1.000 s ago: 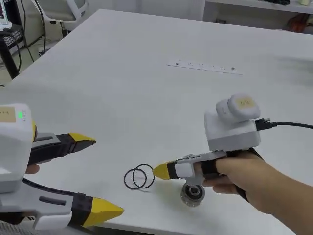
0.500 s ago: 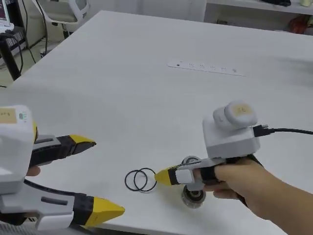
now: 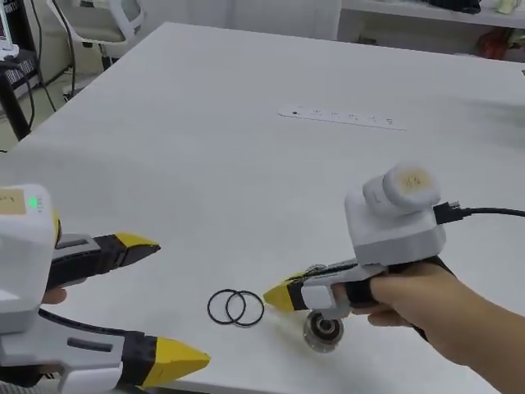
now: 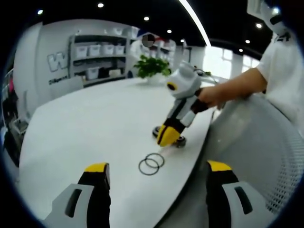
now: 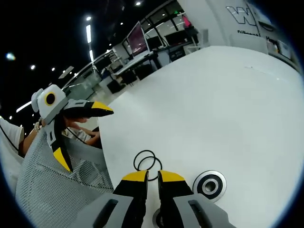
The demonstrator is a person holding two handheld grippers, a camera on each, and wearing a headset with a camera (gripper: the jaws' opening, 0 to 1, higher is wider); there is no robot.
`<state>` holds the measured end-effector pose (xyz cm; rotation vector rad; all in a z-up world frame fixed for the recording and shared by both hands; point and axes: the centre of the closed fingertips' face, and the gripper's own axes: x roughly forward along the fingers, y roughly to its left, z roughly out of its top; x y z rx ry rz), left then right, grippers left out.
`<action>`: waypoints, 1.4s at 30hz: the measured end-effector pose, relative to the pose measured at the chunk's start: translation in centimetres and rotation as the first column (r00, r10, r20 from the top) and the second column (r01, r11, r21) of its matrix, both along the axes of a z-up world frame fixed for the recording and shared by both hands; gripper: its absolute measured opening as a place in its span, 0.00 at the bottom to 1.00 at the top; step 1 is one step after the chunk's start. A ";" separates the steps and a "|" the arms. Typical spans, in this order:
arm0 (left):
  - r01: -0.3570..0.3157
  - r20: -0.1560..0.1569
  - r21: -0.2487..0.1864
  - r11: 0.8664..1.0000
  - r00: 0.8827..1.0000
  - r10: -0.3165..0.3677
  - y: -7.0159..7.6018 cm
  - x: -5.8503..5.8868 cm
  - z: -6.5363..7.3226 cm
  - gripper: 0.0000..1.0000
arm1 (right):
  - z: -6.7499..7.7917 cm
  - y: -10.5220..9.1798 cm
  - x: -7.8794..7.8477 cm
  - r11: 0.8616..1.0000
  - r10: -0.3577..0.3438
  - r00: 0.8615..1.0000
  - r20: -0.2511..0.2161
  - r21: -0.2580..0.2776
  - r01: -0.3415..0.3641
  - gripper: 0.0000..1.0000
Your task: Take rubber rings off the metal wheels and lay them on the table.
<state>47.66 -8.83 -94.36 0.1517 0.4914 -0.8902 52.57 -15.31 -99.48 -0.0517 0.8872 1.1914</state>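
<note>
Two thin black rubber rings (image 3: 235,308) lie overlapping on the white table near its front edge; they also show as the rings (image 5: 147,164) and the rings (image 4: 151,164). My right gripper (image 3: 275,297) is shut, its yellow tips just right of the rings and not touching them. A metal wheel (image 3: 322,328) rests under that hand and appears as the wheel (image 5: 209,184) to the right of the shut jaws (image 5: 153,176). A second wheel peeks out below the jaws, mostly hidden. My left gripper (image 3: 180,300) stands wide open left of the rings, with nothing between its jaws (image 4: 156,167).
A white power strip (image 3: 340,117) lies far back on the table (image 3: 205,148). An office chair (image 3: 107,16) stands beyond the far left corner. The table's front edge runs just below the rings and wheel. A mesh chair back (image 4: 256,142) sits close on the near side.
The right gripper's tip has drawn back a little to the right, off the rings. The left gripper holds still and open. The head camera has shifted slightly.
</note>
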 end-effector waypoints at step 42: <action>0.194 0.055 0.065 0.979 0.979 -0.197 -3.7 0.1 3.5 0.88 | 7.2 -9.1 5.1 0.965 -0.220 0.957 0.191 0.184 0.185 0.18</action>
